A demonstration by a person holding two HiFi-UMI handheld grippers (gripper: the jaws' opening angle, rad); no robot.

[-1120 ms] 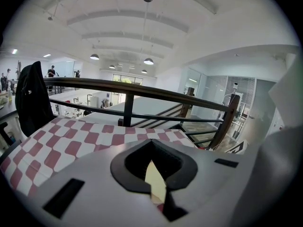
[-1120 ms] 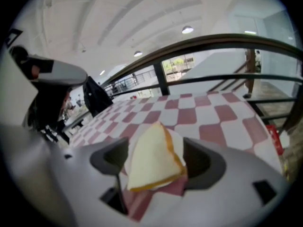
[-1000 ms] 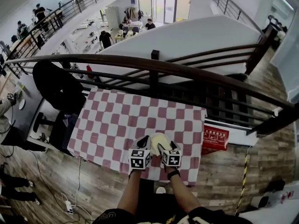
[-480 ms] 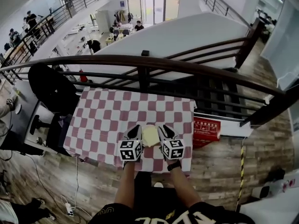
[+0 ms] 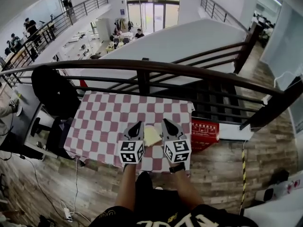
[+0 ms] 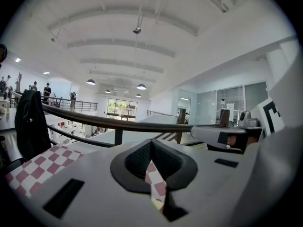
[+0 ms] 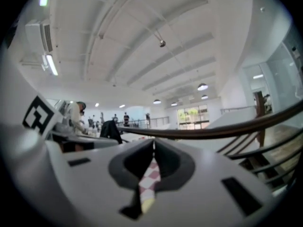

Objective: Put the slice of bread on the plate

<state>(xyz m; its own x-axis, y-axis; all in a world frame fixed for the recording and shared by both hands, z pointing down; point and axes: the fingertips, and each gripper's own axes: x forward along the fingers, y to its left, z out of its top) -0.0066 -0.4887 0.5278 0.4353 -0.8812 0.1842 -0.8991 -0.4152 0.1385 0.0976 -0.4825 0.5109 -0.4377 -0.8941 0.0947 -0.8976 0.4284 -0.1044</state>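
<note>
The slice of bread is seen lying on the red-and-white checked table, at 12 o'clock from the person. It is flanked by the left claw at its 9 o'clock and the right claw at its 3 o'clock, both held above the cloth. Both claws are pressed together, and nothing is gripped between them.

Slice of bread on the table between left gripper and right gripper, railing behind.
</note>
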